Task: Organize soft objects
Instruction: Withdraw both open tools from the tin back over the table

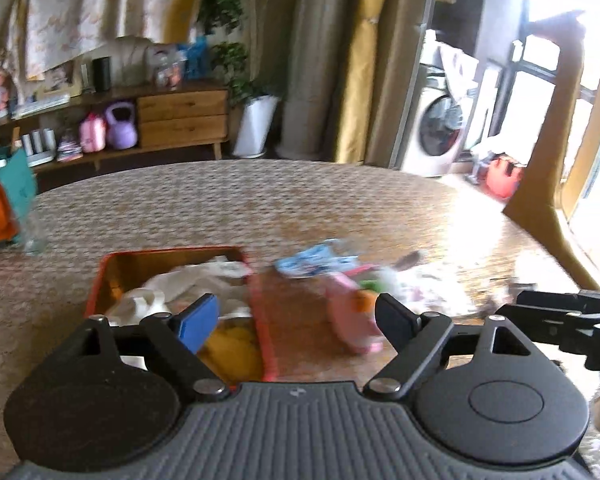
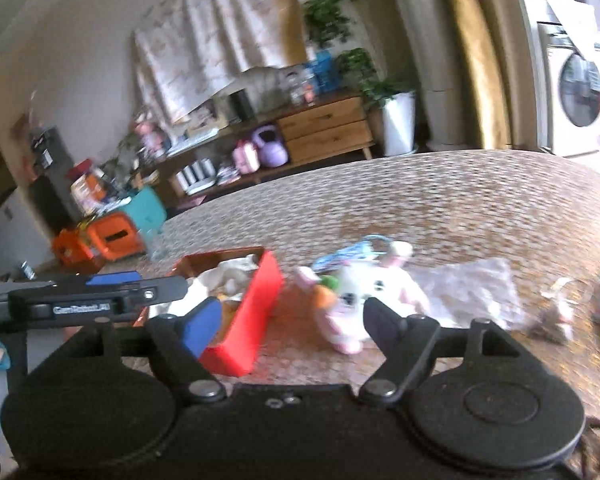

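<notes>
Setting: living room, wooden sideboard and potted plants at the back, washing machine to the right; work surface is a bench [image 1: 260,200] under a woven patterned cover.

Left wrist view, tongs: left tongs [image 1: 298,316] spread apart, nothing between them, hovering above the bench by the near corner of the box.
Left wrist view, box: red box [image 1: 100,276] sits near-left on the bench; white cloth [image 1: 188,280] and a yellow soft item [image 1: 232,350] already inside.
Left wrist view, leftovers: pink-and-white plush bunny [image 1: 352,320] and a blue-printed pouch [image 1: 308,262] lie on the bench right of the box; blurred.

Right wrist view, tongs: right tongs [image 2: 294,322] also spread apart and empty, aimed at the gap between box and bunny.
Right wrist view, bunny: lies just right of the box, apart from it; long axis runs near-to-far, ears toward the far side, feet toward the camera; orange carrot at its left.
Right wrist view, other: clear plastic bag [image 2: 472,292] and small grey item [image 2: 552,316] further right.

Progress: partway by my reading, since some pieces are boxed while the bunny, the pouch and the small item remain out.
</notes>
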`<state>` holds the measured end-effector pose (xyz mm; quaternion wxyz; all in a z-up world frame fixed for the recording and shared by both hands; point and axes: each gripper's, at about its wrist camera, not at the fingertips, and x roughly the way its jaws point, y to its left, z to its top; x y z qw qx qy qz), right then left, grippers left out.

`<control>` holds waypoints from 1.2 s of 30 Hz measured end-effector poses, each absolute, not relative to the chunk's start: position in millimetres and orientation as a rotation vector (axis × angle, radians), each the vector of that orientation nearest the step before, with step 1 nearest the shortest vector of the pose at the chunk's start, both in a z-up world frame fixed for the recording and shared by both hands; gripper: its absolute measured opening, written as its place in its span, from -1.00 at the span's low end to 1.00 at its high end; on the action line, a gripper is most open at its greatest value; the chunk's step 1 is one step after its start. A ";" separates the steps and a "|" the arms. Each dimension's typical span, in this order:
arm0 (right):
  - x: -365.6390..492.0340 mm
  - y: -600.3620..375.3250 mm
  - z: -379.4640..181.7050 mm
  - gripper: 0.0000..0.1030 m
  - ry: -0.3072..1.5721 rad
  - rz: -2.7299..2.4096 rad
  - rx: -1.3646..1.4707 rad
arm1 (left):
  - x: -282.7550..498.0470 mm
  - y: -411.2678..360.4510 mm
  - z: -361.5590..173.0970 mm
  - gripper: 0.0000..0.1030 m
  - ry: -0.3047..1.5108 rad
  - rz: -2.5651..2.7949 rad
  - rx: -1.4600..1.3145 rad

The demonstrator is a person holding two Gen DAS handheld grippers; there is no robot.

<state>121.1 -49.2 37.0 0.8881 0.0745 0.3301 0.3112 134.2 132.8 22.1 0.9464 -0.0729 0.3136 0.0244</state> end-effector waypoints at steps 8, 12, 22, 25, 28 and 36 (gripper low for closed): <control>107.7 -136.1 30.1 0.77 0.667 0.478 0.221 | 147.6 68.2 18.7 0.85 0.647 -0.061 -0.145; 99.0 -175.2 19.5 0.84 0.658 0.388 0.214 | 161.0 36.8 11.4 0.98 0.660 -0.123 -0.141; 93.6 -231.5 -18.0 0.88 0.701 0.244 0.182 | 205.9 -37.7 -15.6 0.98 0.735 -0.215 -0.079; 94.3 -239.0 -27.5 0.88 0.717 0.241 0.145 | 216.4 -61.4 -23.3 0.98 0.726 -0.214 -0.024; 95.4 -243.6 -35.8 0.88 0.741 0.247 0.114 | 230.6 -82.2 -34.2 0.98 0.733 -0.219 0.010; 106.4 -248.1 -60.6 0.81 0.795 0.287 0.062 | 260.4 -126.0 -66.6 0.98 0.731 -0.201 0.085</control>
